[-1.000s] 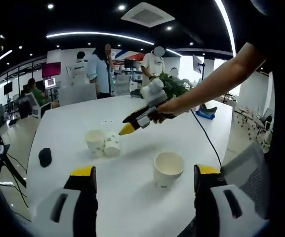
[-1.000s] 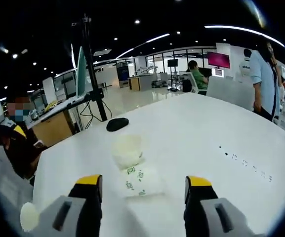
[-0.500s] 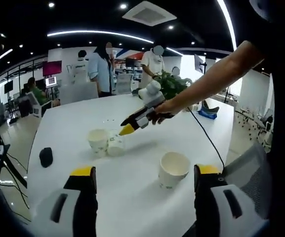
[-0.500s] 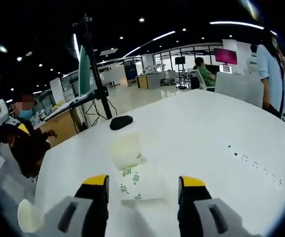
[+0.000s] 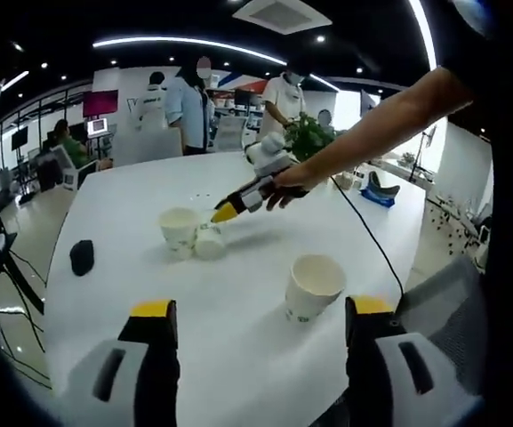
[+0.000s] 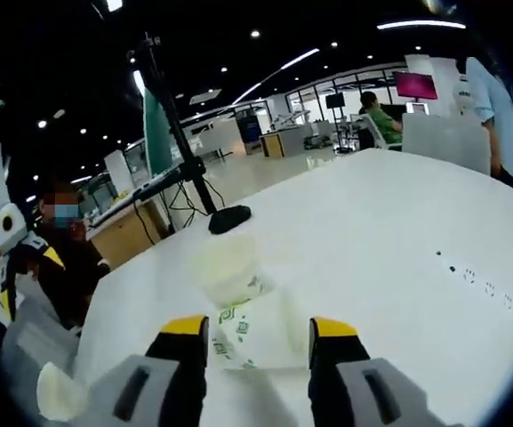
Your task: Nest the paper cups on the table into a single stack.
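Left hand-held gripper (image 5: 252, 320) is hovering low over the round white desk (image 5: 238, 382) with yellow-tipped jaws standing wide and nothing between them. Just ahead of it, toward its right jaw, a white paper cup with small green print (image 5: 313, 286) is standing upright, mouth open. Right hand-held gripper (image 6: 257, 331) is sitting around a lying white paper cup with green logo marks (image 6: 254, 327), jaws narrowed to either side of its wall; whether the pads are already pressing cannot be told. Directly beyond it a second white paper cup, standing upright (image 6: 228, 264), is touching or nearly touching the lying one; in the left gripper view the same pair is showing as upright cup (image 5: 180, 229) and lying cup (image 5: 210, 243), near mid-desk, well apart from the near cup. Farther off, a small black oval object (image 6: 229, 218) is resting near the desk edge. Cups are looking light, thin-walled and easily crushed, probably sliding on the smooth top, so a gentle squeeze across the mid wall seems safer than pinching the rolled rim. Judging by layout, three cups are lying separate and nothing is nested yet.
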The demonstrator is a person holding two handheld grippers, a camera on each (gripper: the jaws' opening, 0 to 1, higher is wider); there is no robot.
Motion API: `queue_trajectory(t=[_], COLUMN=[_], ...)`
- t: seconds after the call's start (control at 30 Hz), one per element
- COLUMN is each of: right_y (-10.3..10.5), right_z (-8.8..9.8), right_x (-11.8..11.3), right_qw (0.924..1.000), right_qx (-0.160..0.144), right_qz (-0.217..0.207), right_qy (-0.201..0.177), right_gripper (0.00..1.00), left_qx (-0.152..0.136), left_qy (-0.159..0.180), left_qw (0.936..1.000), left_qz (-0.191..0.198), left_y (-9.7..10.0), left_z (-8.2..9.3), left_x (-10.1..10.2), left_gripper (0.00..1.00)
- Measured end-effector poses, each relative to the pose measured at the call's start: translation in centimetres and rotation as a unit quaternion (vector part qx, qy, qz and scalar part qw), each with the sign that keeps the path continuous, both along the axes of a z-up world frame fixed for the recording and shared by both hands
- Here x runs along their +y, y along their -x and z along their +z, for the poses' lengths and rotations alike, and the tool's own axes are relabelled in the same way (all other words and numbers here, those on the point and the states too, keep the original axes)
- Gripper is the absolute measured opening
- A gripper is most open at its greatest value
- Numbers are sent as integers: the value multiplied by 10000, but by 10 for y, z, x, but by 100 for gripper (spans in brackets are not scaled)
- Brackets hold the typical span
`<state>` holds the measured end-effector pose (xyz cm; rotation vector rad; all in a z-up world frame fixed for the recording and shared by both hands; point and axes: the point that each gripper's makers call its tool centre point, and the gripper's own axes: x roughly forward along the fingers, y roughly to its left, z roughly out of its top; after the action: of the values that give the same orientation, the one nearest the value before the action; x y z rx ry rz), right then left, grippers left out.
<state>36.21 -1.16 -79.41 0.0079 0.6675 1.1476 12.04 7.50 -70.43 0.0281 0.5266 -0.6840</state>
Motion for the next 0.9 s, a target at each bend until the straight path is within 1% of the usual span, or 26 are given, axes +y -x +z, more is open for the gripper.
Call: queue_trajectory(t=[0.07,0.2,0.27,0.3,0.4,0.5,0.53,0.57,0.6,0.63,0.8,0.9], right_y=[9,10,15,21,29,40,42,42,43,45,49,52], right_z=[7,6,6,6,5,6,7,7,9,12,15,21], right_x=[7,6,5,5,4,5,5,4,5,6,3,2], right_qw=[9999,9998,9997,9996,9986,9977,9970,9952,9940,9908,9868,9809], right_qx=[82,115,143,217,441,571,663,826,906,1081,1237,1426], right_qz=[18,93,106,90,29,-21,-75,-170,-216,-227,-343,-463], right_qy=[-119,-141,-150,-167,-286,-361,-398,-504,-577,-779,-982,-1242], right_gripper=[42,38,34,32,24,17,15,12,9,5,2,0], left_qx=[21,72,78,81,92,84,82,84,86,85,77,43], left_qy=[40,30,-7,-15,-49,-64,-62,-58,-58,-68,-90,-120], left_qw=[10000,9999,9999,9999,9999,9999,9999,9999,9999,9999,9999,9998], left_qz=[87,110,94,93,69,36,32,30,29,14,-76,-141], left_y=[0,3,4,4,5,6,6,6,6,6,5,3], left_z=[-1,-4,-5,-5,-7,-6,-6,-6,-6,-6,-7,-7], left_x=[2,2,1,0,-1,-2,-2,-2,-2,-2,-5,-7], left_gripper=[75,73,73,73,71,70,70,70,70,70,70,70])
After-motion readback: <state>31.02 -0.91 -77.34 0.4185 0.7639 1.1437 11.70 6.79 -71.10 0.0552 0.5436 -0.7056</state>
